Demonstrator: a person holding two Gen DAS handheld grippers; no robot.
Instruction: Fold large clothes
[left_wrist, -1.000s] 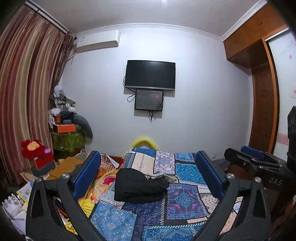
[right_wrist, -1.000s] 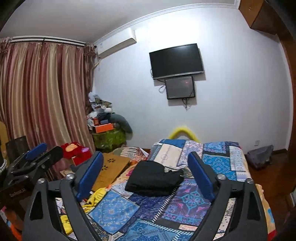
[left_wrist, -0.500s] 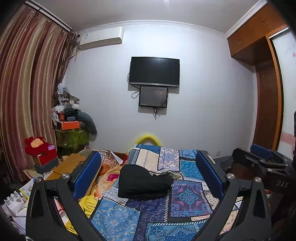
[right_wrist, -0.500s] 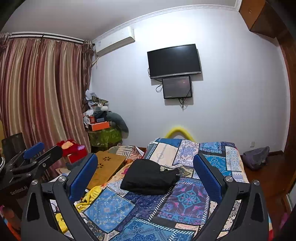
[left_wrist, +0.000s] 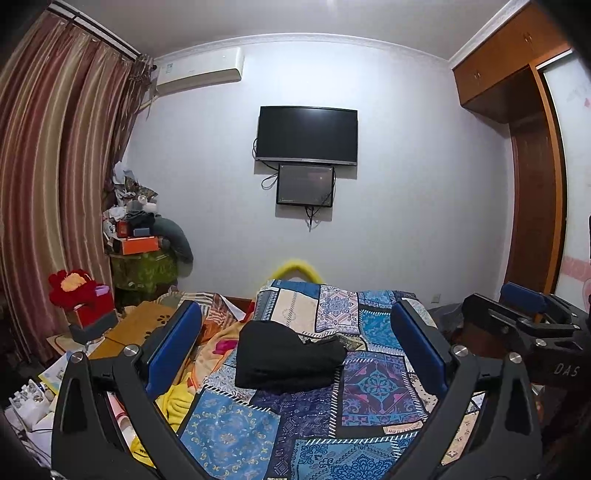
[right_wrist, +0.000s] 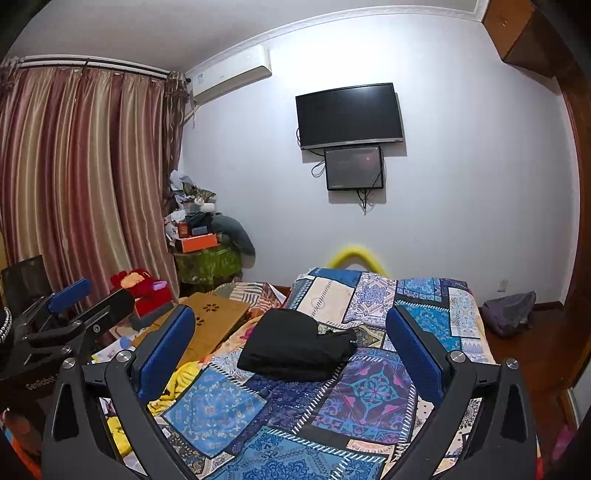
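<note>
**Meanwhile, both grippers are hanging wide apart above a folded black garment**

Left wrist view: the left gripper (left_wrist: 295, 343) is hovering with its blue-padded fingers (left_wrist: 173, 347) spread wide and nothing between them. A folded black garment (left_wrist: 286, 356) is lying on the patchwork bedspread (left_wrist: 373, 384), framed between the two fingers but farther along the bed, well apart from the pads. Off to the left, a small red box (left_wrist: 88, 314) is sitting near a red plush toy (left_wrist: 70, 286); whether the toy is inside the box or behind it is unclear. On the corner stand draped in green cloth (left_wrist: 144, 267), an orange box (left_wrist: 138, 244) is lying under a heap of clutter, its contents hidden. The right gripper (left_wrist: 517, 317) is showing at the right edge, with its fingers spread as well.

Right wrist view: the right gripper (right_wrist: 291, 343) is likewise standing wide, holding nothing. The black garment (right_wrist: 295, 349) is resting between the lines of its fingers (right_wrist: 413, 350), ahead of them and not touching. A wooden lap desk (right_wrist: 210, 321) is lying left of the bed. The left gripper (right_wrist: 85, 299) is appearing at the left edge, its pads parted. A grey bag (right_wrist: 509, 314) is sitting on the floor to the right, looking closed.
</note>
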